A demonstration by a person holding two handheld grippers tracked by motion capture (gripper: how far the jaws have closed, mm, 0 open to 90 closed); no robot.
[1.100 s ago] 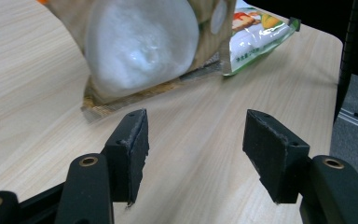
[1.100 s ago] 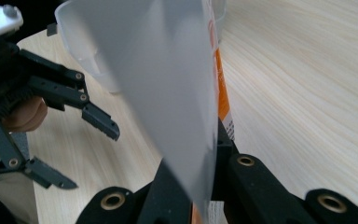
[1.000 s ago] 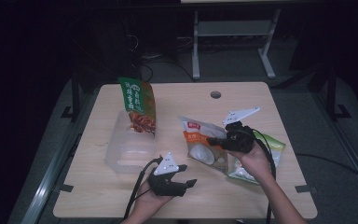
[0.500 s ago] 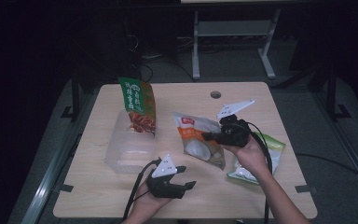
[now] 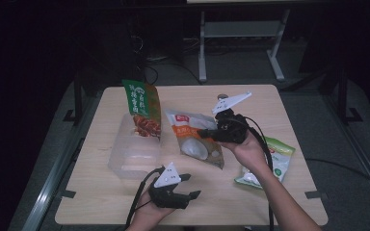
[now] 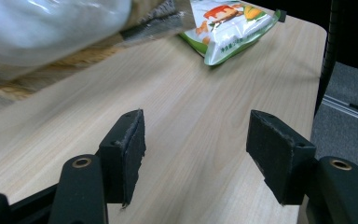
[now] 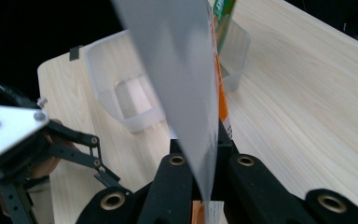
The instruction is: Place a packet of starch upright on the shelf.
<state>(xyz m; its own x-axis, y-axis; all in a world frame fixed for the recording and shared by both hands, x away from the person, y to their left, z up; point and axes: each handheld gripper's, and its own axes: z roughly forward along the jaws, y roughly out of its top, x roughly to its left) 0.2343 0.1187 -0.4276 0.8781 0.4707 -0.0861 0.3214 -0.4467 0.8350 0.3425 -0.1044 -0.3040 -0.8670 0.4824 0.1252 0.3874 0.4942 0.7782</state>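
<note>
Judging by how it hangs, the orange-and-white plastic snack pouch [image 5: 196, 139] is a light, floppy thing: the film bends under its own weight, the bottom sags toward the wooden table [image 5: 289, 125] and it looks glossy enough to slide if you pinch it lazily. Right now the right gripper [image 5: 206, 133] has its jaws clamped on the pouch's edge, holding it up off the table near the middle, and in the right gripper view the film [image 7: 186, 93] runs straight up out of the closed pads, so the bite is on the flat seam and not on the puffy part. That's where I'd keep it, honestly, since the sealed border is the stiffest bit and squeezing the filled belly could crush whatever's inside. The clear plastic storage tub [image 5: 134, 155] sits at about 9 o'clock from the pouch, with a green-and-brown tall snack bag [image 5: 142, 108] standing in its far end. A green-and-white flat packet [image 5: 270, 163] lies at roughly 4 o'clock from the held pouch, partly under the right forearm. The left gripper [image 5: 191, 186] rests low at the table's 6 o'clock edge, jaws apart with nothing between them, bare wood showing in the gap [image 6: 196, 135].
</note>
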